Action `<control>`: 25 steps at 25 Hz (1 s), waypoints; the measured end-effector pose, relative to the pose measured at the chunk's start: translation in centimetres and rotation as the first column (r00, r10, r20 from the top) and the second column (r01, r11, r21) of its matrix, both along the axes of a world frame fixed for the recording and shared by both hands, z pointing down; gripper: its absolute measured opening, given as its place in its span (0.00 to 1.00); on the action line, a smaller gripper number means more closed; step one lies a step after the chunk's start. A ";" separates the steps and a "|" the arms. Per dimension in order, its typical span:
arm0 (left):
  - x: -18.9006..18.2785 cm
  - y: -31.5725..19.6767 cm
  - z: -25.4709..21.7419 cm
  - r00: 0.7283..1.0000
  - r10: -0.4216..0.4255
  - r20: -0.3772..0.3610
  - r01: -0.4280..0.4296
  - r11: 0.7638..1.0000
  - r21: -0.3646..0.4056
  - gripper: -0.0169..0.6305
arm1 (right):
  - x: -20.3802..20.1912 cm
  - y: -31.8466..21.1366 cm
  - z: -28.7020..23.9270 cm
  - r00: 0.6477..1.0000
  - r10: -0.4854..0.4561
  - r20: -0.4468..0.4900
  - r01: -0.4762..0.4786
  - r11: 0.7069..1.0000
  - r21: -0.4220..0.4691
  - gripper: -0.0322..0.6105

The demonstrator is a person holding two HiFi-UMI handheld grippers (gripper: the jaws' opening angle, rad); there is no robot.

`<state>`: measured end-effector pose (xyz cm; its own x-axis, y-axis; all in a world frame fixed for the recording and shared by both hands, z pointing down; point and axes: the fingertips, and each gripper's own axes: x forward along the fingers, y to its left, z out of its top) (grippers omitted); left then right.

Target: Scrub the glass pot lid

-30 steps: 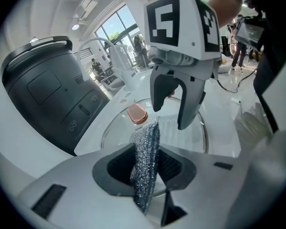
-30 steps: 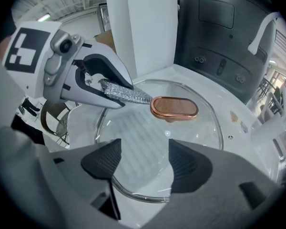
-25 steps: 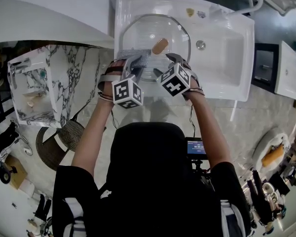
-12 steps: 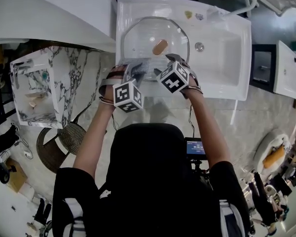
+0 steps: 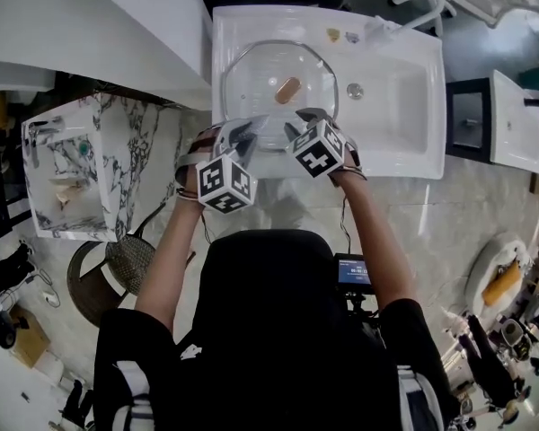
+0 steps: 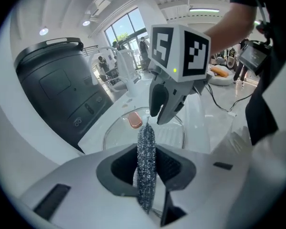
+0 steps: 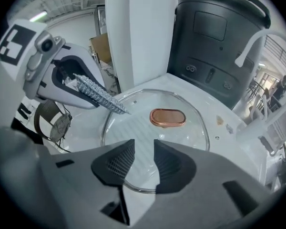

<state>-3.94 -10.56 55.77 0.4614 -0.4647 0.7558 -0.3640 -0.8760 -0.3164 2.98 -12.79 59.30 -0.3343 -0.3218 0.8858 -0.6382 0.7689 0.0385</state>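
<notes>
The glass pot lid [image 5: 260, 70] lies flat in the white sink [image 5: 404, 106], its copper knob [image 5: 287, 88] up. My left gripper [image 5: 242, 135] is shut on a silvery mesh scrubber [image 6: 146, 142] that sticks out over the lid's near rim. The right gripper [image 5: 296, 124] hovers beside it at the same rim. In the right gripper view its jaws [image 7: 144, 159] are closing, with a narrow gap still between the pads and the lid's rim [image 7: 133, 187] showing in that gap, untouched. The knob [image 7: 168, 117] lies just beyond, and the scrubber [image 7: 102, 98] points in from the left.
The sink's drain [image 5: 355, 90] is right of the lid and a faucet [image 7: 250, 46] rises at the far right corner. A tall black bin [image 7: 219, 32] stands behind the sink. A marble-patterned stand [image 5: 81, 164] is to the left, with floor clutter around the person.
Both grippers have stayed at the lid's near rim while the head view drifted. The left gripper with the scrubber has edged slightly towards the person.
</notes>
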 end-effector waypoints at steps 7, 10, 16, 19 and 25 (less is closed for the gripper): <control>-0.3 0.3 -4.9 0.989 -0.050 -0.136 0.054 0.998 0.023 0.15 | -0.2 0.1 -5.6 0.989 0.107 0.097 -0.117 0.989 0.095 0.05; -0.4 0.4 -7.5 0.978 -0.054 -0.199 0.063 0.997 0.038 0.15 | -0.6 0.3 -8.0 0.979 0.143 0.146 -0.164 0.977 0.139 0.05; -1.4 1.4 -12.8 0.959 -0.040 -0.280 0.069 0.993 0.097 0.15 | -1.9 0.9 -14.2 0.936 0.206 0.284 -0.275 0.934 0.228 0.05; -1.9 2.1 -15.9 0.941 -0.042 -0.337 0.087 0.989 0.120 0.15 | -2.5 1.5 -17.7 0.906 0.197 0.375 -0.315 0.906 0.284 0.05; -2.8 3.4 -22.3 0.902 -0.032 -0.430 0.129 0.972 0.198 0.15 | -2.7 3.0 -24.8 0.875 0.182 0.448 -0.385 0.824 0.416 0.05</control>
